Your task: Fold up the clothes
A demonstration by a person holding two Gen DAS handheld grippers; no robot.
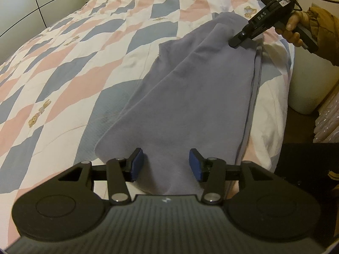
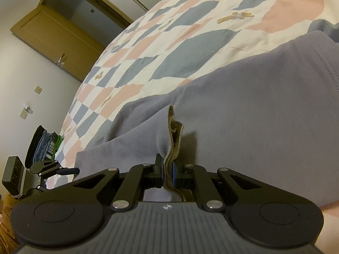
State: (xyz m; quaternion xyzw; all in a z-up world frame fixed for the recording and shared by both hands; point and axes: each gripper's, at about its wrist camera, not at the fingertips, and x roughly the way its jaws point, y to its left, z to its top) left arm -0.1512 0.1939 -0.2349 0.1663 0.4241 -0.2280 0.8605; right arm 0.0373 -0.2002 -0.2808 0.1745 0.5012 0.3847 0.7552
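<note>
1. The grey garment [image 1: 190,89] lies folded lengthwise on the bed's checked quilt [image 1: 74,67]. Its near end sits under the left hand-held gripper [image 1: 166,165], whose blue pads [image 1: 193,162] stand apart, not pressing the cloth.
2. The right hand-held gripper [image 2: 168,173] is clamped on a bunched fold of the garment's soft, fleecy edge.
3. A hand [image 1: 293,28] in a tan sleeve [image 1: 324,29] angles it downward.

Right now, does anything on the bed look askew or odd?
Mostly tidy. The grey garment lies folded lengthwise on the quilt, but the edge pinched in the right gripper is bunched, its tan lining turned out. The left gripper hangs open over it.
</note>
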